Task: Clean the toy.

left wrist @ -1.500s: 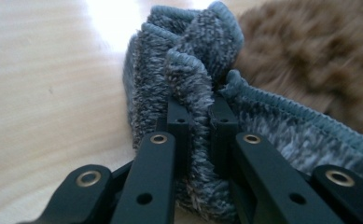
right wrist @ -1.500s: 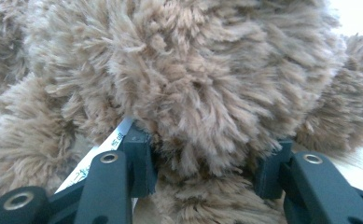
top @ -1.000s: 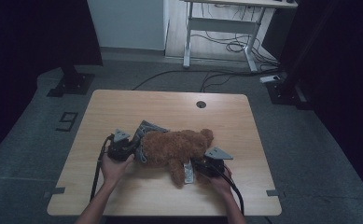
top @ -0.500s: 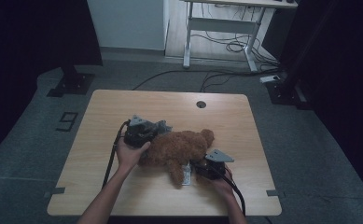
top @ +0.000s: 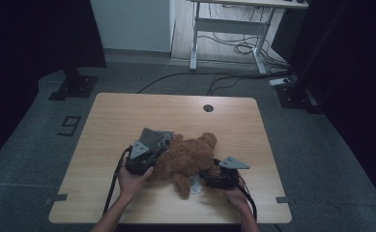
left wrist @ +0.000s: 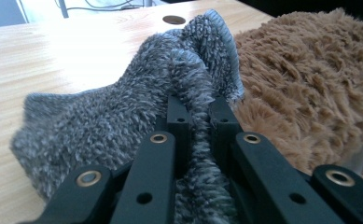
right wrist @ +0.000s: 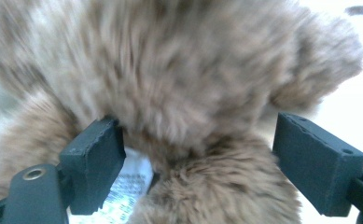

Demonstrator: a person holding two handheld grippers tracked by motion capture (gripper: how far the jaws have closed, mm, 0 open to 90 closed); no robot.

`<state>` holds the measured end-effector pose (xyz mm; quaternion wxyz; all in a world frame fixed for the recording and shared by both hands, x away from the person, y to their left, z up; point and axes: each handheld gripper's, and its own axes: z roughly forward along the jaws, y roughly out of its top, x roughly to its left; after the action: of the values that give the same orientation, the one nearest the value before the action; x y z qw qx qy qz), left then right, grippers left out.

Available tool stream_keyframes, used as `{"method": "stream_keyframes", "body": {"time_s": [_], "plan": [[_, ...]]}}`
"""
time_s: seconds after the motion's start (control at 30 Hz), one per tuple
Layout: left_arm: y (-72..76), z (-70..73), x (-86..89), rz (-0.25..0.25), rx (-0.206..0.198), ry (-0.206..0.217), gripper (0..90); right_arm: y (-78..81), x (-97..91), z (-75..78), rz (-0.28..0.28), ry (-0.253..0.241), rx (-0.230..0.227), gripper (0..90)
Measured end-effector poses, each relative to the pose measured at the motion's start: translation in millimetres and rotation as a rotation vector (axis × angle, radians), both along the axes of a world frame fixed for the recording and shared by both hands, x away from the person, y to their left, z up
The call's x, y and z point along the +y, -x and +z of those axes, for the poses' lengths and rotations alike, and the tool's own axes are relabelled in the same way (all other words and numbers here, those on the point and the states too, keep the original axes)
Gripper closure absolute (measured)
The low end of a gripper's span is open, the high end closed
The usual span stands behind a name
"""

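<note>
Between the black jaws of the left tool (left wrist: 198, 119) a fold of the fuzzy grey knitted garment (left wrist: 123, 116) was pinched tight, the two jaws nearly touching through the pile. From that grip the grey garment spread away to the tool's left across the pale wooden desk (left wrist: 67, 42), while its ribbed edge stood up against the shaggy brown plush teddy bear (left wrist: 310, 79), which lay just to the tool's right and touched the garment along that edge.

Seen from the high view, the left tool (top: 149, 150) sat at the bear's head end, and the garment (top: 154, 137) lay bunched there, on the far left of the bear (top: 188, 157). The bear's long axis ran across the desk (top: 127, 111), slightly slanted, from the left tool towards the right tool (top: 214, 180), which sat at the bear's lower body beside a white sewn-in label (top: 194, 183).

The right tool (right wrist: 198, 163) had just been opening; its jaws stood wide apart on either side of a brown plush limb, pads clear of the fur, with the label (right wrist: 123, 191) by one jaw.

My judgement: the left tool, nearer the garment, would have to draw it along the bear's axis.
</note>
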<state>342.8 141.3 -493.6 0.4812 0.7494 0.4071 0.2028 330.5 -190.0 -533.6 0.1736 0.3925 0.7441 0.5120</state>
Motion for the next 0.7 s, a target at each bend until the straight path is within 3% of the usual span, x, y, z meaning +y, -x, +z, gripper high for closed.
{"method": "stream_keyframes", "body": {"time_s": [0.07, 0.17, 0.23, 0.3, 0.4, 0.53, 0.7], "plan": [[3.3, -1.1, 0.1, -0.003, -0.006, 0.004, 82.8, 2.0, -8.3, 10.5, -0.009, -0.049, -0.016, 15.5], [8.3, -2.9, 0.3, -0.007, -0.019, 0.003, 82.8, 0.8, -17.4, 28.7, -0.019, -0.073, -0.046, 14.2], [11.0, -4.3, 0.8, -0.005, -0.023, 0.015, 82.9, -3.4, -23.2, 41.0, -0.025, -0.126, -0.052, 14.2], [13.7, -5.8, 1.2, -0.005, -0.026, 0.026, 82.9, -11.4, -24.5, 51.2, -0.029, -0.135, -0.052, 14.2], [17.1, -6.9, 1.6, -0.007, -0.032, 0.027, 83.0, -28.1, -18.0, 58.5, -0.022, -0.124, -0.01, 14.3], [21.0, -8.1, 2.0, -0.013, -0.035, 0.035, 83.0, -45.3, 2.7, 50.8, 0.025, -0.063, 0.068, 13.3], [24.6, -9.7, 2.9, -0.02, -0.035, 0.05, 83.0, -47.3, 14.7, 38.6, 0.083, -0.062, 0.161, 13.2]]}}
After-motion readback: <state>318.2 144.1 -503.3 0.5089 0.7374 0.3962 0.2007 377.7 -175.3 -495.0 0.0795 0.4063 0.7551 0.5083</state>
